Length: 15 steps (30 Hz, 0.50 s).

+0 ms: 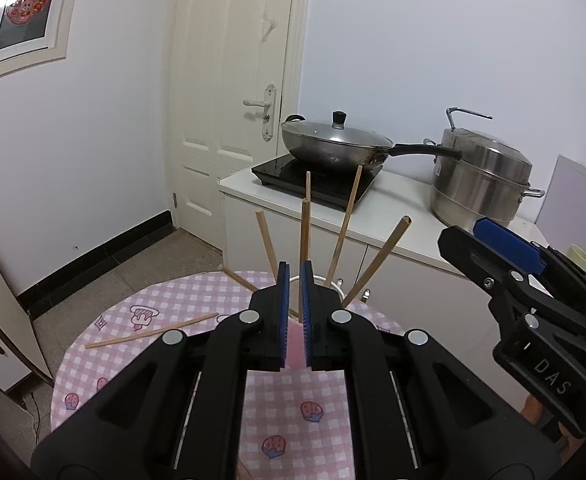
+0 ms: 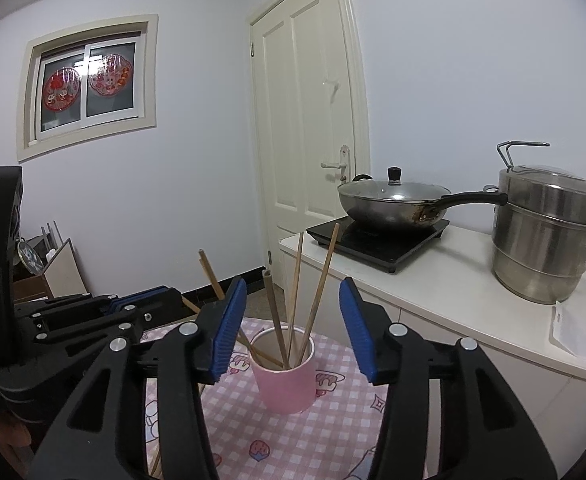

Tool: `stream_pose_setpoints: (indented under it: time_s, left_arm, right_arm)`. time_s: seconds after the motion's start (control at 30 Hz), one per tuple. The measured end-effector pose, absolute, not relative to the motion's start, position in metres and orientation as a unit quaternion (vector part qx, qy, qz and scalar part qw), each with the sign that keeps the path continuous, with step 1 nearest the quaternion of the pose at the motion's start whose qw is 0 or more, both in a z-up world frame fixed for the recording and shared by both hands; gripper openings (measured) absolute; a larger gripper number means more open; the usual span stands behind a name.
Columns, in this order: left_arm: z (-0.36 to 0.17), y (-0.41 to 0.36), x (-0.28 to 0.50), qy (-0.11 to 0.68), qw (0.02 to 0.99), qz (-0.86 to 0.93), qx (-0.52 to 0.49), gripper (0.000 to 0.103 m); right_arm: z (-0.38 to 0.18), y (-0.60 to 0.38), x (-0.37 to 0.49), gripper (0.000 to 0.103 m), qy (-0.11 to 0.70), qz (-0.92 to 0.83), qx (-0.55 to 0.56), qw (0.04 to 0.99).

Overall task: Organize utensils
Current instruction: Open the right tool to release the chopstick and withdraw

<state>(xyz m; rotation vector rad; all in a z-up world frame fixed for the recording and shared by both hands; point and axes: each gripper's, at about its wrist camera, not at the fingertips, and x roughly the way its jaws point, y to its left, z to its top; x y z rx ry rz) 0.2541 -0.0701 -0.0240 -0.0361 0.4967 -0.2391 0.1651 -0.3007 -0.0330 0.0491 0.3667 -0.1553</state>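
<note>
Upright on the checked tablecloth (image 2: 277,432) stands the pink cup (image 2: 285,380), several chopsticks (image 2: 295,280) fanned inside (one more chopstick (image 1: 153,330) lies loose on the cloth). Right gripper (image 2: 293,326) gapes around nothing; left gripper (image 1: 295,312) is pressed together, empty.

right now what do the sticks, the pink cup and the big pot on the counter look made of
Chopsticks: pale tan and matte, likely bamboo or wood. Pink cup: smooth, dull pink outside, white inside; plastic or ceramic, cannot tell which. Steamer pot: brushed, mirror-like silver, likely stainless steel.
</note>
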Motion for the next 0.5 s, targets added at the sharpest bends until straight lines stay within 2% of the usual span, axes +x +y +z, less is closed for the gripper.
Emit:
stream_pose_setpoints:
  time_s: [0.5]
  left_arm:
    - [-0.028, -0.022, 0.197, 0.232, 0.966, -0.100, -0.047, 0.007]
  right_arm:
    - [-0.034, -0.266, 0.125, 0.054, 0.187, -0.060, 0.027, 0.980]
